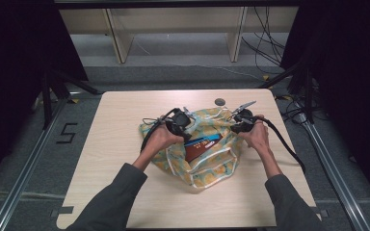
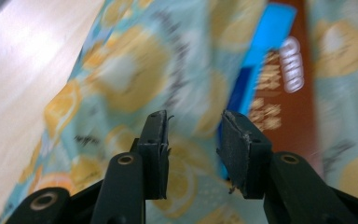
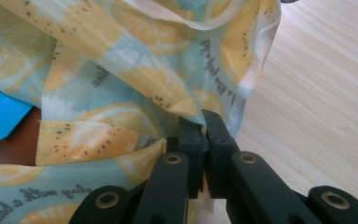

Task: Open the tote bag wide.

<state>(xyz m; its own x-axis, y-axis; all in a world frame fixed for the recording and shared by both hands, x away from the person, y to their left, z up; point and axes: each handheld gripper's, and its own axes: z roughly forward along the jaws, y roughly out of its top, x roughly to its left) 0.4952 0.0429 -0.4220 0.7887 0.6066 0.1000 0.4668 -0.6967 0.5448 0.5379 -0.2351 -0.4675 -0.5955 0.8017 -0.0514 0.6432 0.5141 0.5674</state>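
Note:
A lemon-print plastic bag [image 1: 207, 163] lies crumpled on the wooden table [image 1: 120, 144], with a brown and blue box [image 1: 200, 146] showing in its mouth. My left gripper [image 1: 187, 126] hovers over the bag's left side; in the left gripper view its jaws [image 2: 193, 140] stand apart with nothing between the pads, above the bag [image 2: 135, 70] and the box [image 2: 284, 93]. My right gripper [image 1: 236, 126] is at the bag's right edge. The right gripper view shows it [image 3: 204, 140] shut on a fold of the bag [image 3: 121, 93], the box [image 3: 2, 126] at the left.
A small dark round mark [image 1: 219, 101] lies on the table near its far edge. Black cables trail from both grippers across the table. Metal rails and dark stands flank the table, with a pale shelf unit [image 1: 173, 29] beyond it.

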